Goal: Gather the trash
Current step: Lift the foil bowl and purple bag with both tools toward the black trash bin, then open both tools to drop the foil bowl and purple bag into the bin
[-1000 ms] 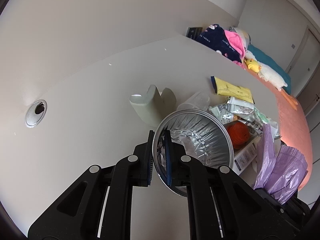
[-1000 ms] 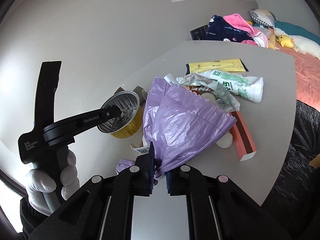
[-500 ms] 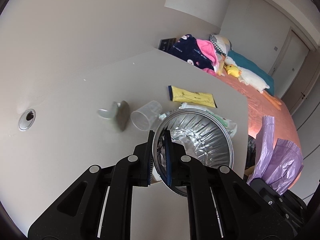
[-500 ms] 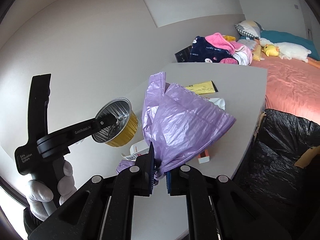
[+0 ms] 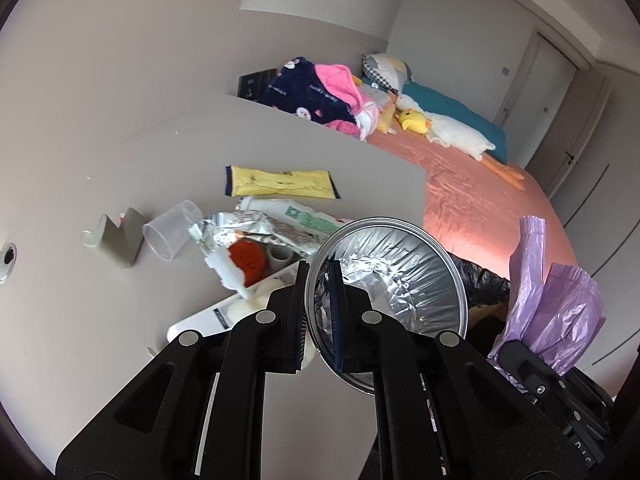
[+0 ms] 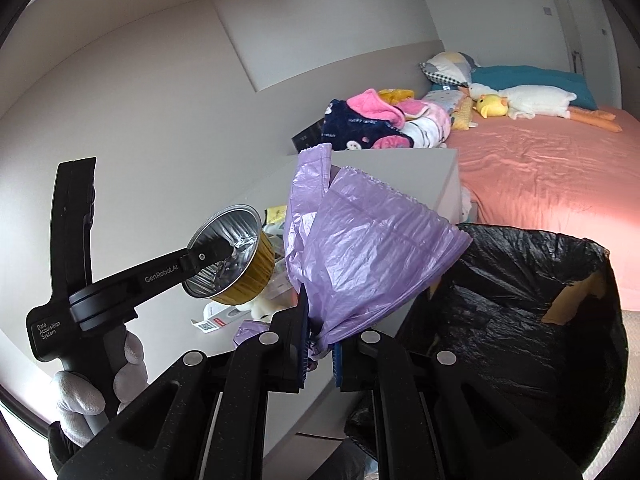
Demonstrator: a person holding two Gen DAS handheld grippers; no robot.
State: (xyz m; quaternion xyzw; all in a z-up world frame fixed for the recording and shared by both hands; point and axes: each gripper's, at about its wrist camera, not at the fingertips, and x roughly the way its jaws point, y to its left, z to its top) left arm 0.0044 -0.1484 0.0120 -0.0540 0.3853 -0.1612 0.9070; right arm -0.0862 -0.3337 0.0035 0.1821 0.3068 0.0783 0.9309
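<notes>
Gripping the rim of a foil cup [image 5: 396, 276] with the left gripper [image 5: 320, 312], its fingers clamped on the thin wall, one pad outside and one inside the crinkled silver bowl. Seen from the right wrist as a gold-sided cup [image 6: 236, 258] held out in the air on the end of the left gripper [image 6: 212, 258], above the near edge of the grey table [image 5: 120, 320], tilted so that its mouth faces up and to the left. Pinching a crumpled purple plastic bag [image 6: 360, 252] in the right gripper [image 6: 320, 350], fingers closed tight on the gathered end, the rest of the bag fanning up and outward above the jaws. Showing the same purple bag [image 5: 552, 300] at the right edge of the left wrist view, just beside the foil cup. Hanging both held things near a bin lined with a black bag [image 6: 520, 312], which stands open below and to the right of the table corner. Leaving more litter on the table: a yellow packet [image 5: 280, 184], a clear plastic cup [image 5: 172, 232] on its side, torn silver wrappers [image 5: 240, 228], a white and green packet [image 5: 308, 220] and a white carton [image 5: 216, 316]. Wrapping a white-gloved hand [image 6: 92, 384] around the left gripper's handle. Lying beyond the table, a bed with a pink sheet [image 6: 540, 168], piled clothes [image 6: 372, 124] and soft toys [image 6: 520, 104].
</notes>
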